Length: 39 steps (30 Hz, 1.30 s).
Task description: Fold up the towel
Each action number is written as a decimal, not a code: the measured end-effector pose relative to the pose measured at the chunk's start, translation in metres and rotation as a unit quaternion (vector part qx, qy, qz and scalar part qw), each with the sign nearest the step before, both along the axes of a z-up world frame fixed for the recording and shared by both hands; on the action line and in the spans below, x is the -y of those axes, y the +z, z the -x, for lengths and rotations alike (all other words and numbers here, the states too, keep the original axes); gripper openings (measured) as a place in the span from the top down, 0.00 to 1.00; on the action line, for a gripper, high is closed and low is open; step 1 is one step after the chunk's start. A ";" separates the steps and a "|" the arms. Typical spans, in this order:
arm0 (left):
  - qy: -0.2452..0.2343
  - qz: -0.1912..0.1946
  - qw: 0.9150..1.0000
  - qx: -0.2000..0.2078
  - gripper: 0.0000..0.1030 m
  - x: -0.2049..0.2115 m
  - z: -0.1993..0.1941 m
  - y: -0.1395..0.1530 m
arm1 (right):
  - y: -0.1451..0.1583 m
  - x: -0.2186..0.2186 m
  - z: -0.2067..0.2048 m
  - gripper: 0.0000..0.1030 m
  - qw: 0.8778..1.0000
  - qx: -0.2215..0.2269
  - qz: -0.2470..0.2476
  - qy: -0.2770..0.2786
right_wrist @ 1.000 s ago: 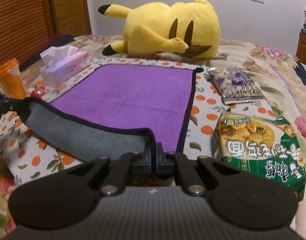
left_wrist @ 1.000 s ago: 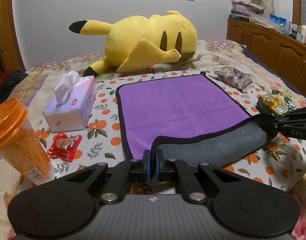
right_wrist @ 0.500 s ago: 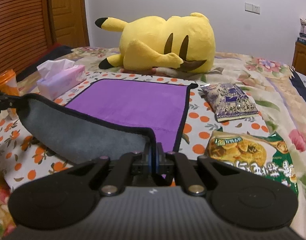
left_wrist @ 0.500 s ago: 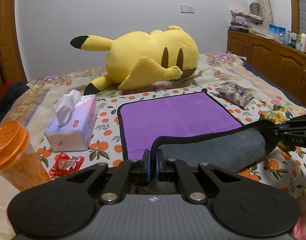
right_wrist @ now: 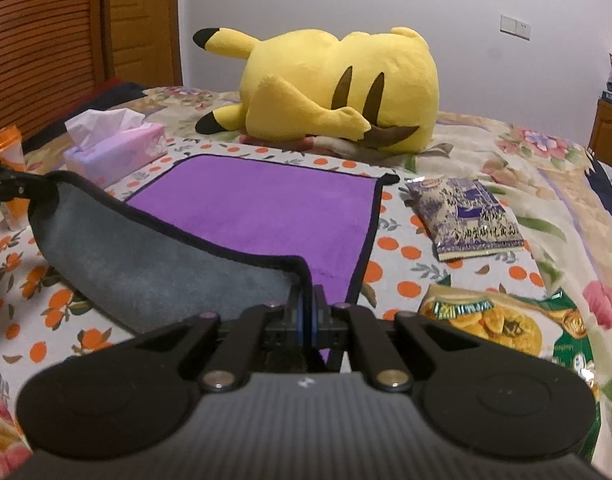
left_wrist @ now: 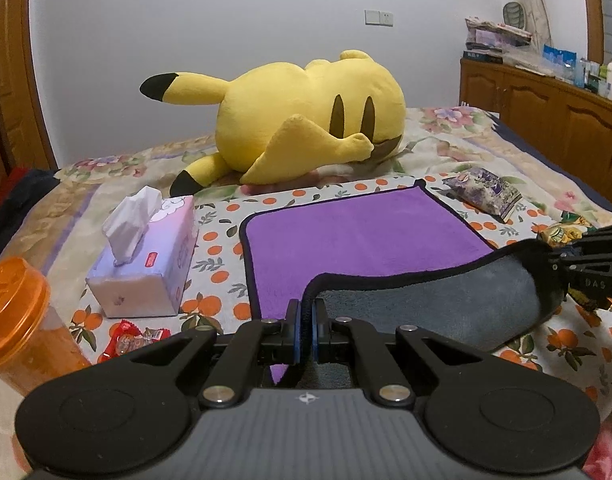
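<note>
A purple towel with a black hem and grey underside lies on the bed; it also shows in the right wrist view. Its near edge is lifted, grey side facing me. My left gripper is shut on the near left corner. My right gripper is shut on the near right corner. The right gripper shows at the right edge of the left wrist view. The left gripper shows at the left edge of the right wrist view.
A yellow plush toy lies beyond the towel. A tissue box, an orange cup and red candy sit left. A purple snack bag and a green snack bag sit right. A wooden cabinet stands far right.
Both grippers have risen with the towel's near edge, lifting it higher off the bed. The grey underside shows more and hangs between the two grippers.
</note>
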<state>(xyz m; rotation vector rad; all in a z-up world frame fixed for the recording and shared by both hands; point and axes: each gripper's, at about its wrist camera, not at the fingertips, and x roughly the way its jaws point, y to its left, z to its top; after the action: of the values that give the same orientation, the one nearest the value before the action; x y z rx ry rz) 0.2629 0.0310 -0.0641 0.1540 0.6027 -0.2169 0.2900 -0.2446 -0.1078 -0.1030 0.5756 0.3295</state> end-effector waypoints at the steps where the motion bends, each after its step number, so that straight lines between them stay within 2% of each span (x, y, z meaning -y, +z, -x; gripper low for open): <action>1: 0.000 -0.001 1.000 0.001 0.94 0.000 -0.001 0.000 | 0.001 0.000 -0.002 0.96 1.000 0.002 0.000 0.000; 12: -0.001 -0.001 1.000 0.015 0.94 0.003 -0.013 0.010 | 0.007 -0.002 -0.014 0.96 1.000 0.021 0.007 0.002; 24: 0.001 0.007 0.999 0.040 0.94 0.007 -0.018 0.030 | 0.034 -0.001 -0.018 0.96 0.998 0.061 0.006 0.004; 39: -0.002 0.010 0.998 0.055 0.94 0.005 -0.049 0.041 | 0.044 -0.003 -0.045 0.96 0.998 0.070 0.005 0.003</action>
<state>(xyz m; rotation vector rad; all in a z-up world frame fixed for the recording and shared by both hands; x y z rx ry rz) 0.3118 0.0258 -0.0227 0.1473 0.4897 -0.2177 0.3348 -0.2411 -0.0642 -0.1375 0.4385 0.3231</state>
